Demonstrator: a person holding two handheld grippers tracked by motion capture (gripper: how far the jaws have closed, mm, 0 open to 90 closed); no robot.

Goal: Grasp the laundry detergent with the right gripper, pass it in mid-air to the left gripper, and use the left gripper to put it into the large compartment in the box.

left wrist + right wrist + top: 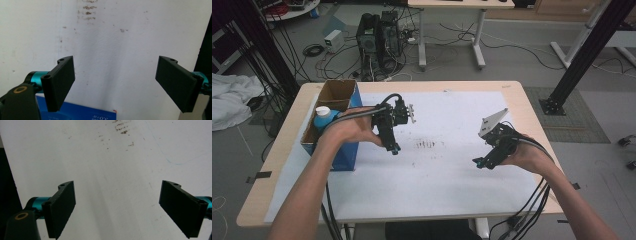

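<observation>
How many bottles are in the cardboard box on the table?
1. One blue bottle with a white cap stands in the box, at the end nearer the person. More may be hidden behind the box walls.

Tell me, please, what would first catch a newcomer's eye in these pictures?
Two hand-held claws hover over the white sheet: the left claw beside the blue-sided cardboard box, the right claw nearer the table's right edge, both open and empty. A blue bottle with a white cap stands in that box.
</observation>
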